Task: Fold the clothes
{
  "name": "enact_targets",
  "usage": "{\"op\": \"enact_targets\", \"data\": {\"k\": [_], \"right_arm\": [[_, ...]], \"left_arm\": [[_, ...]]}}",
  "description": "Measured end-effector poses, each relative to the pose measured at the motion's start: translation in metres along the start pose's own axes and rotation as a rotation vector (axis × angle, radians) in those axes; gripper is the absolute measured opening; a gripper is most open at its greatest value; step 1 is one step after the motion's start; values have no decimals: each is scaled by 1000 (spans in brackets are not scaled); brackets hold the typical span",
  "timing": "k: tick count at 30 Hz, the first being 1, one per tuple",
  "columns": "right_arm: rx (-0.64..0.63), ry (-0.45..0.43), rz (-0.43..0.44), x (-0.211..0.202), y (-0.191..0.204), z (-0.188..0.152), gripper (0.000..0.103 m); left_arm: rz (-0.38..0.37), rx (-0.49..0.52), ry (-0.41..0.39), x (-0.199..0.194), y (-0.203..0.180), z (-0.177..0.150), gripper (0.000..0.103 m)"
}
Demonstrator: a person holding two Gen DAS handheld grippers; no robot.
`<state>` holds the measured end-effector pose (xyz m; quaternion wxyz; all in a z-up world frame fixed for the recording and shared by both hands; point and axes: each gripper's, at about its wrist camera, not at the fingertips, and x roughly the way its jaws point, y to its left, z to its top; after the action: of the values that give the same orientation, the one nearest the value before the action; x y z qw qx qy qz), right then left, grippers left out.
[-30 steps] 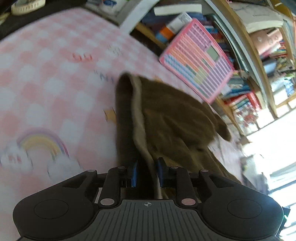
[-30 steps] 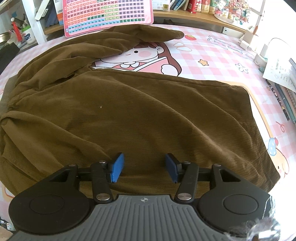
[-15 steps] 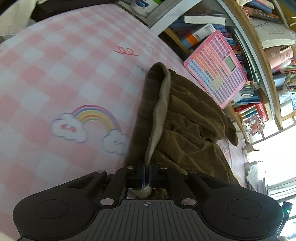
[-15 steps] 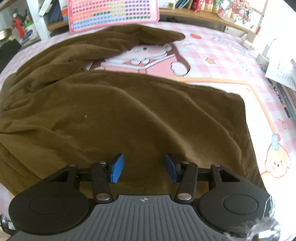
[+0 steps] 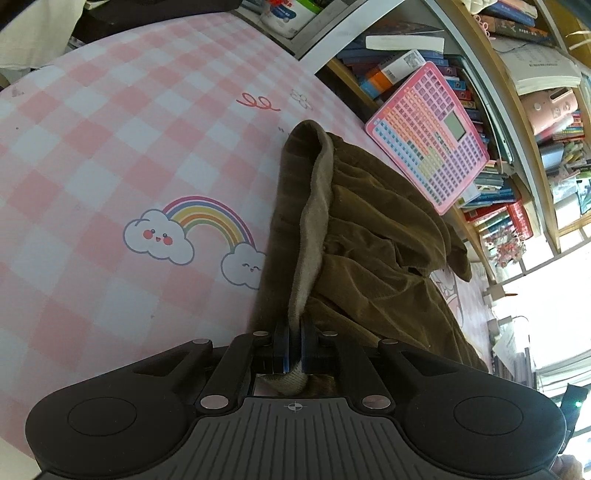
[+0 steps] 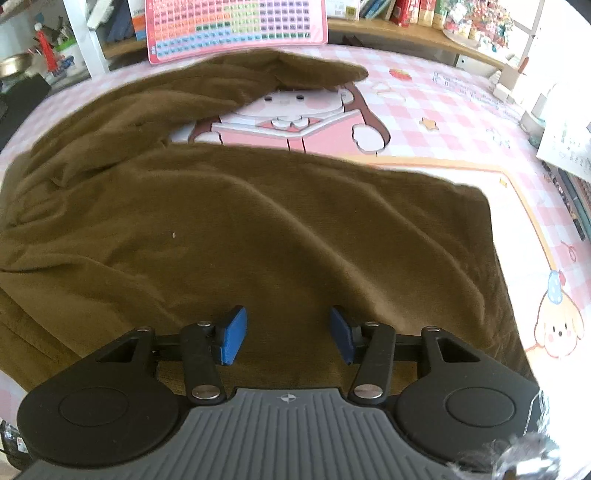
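A brown corduroy garment [image 6: 258,229] lies spread on a pink checked table cover [image 6: 461,110]. In the left wrist view the garment [image 5: 369,240] bunches into folds, and its lighter band edge [image 5: 314,221] runs straight into my left gripper [image 5: 293,347], which is shut on that edge. My right gripper [image 6: 286,332] is open and empty, its blue pads just above the near part of the cloth. The garment's far leg curls toward the pink chart.
A pink chart board [image 5: 432,136] leans against bookshelves [image 5: 517,110] at the table's far side; it also shows in the right wrist view [image 6: 236,26]. Papers and small items [image 6: 561,147] lie at the right edge. A rainbow print [image 5: 195,229] marks the bare cover left of the garment.
My left gripper has closed on the garment's band edge and pulled back, so more of the table cover shows. My right gripper stayed open and drifted slightly over the cloth.
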<state>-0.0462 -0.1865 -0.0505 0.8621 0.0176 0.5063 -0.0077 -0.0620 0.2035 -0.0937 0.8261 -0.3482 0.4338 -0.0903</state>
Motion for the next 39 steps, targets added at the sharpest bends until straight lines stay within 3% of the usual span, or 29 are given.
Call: {"op": "enact_targets", "data": {"k": [10, 16, 20, 23, 27, 30, 33, 39], "right_arm": [[-81, -106, 66, -2, -43, 59, 48], [-181, -153, 146, 17, -88, 98, 50], [-276, -182, 221, 34, -120, 130, 52], [-351, -203, 278, 47, -137, 150, 53], [-409, -203, 330, 62, -147, 171, 53], [-444, -199, 373, 72, -151, 184, 59], [-475, -192, 412, 82, -155, 196, 59], [-519, -186, 437, 100, -158, 212, 59]], "left_arm": [[85, 12, -209, -28, -24, -6, 12], [182, 26, -290, -31, -66, -34, 22], [248, -8, -310, -14, -109, -64, 24], [283, -24, -316, 7, -145, -89, 36], [276, -50, -296, 30, -188, -117, 37], [290, 1, -257, 43, -214, -129, 39], [324, 47, -258, 46, -231, -133, 42], [361, 37, -282, 42, -246, -144, 46]]}}
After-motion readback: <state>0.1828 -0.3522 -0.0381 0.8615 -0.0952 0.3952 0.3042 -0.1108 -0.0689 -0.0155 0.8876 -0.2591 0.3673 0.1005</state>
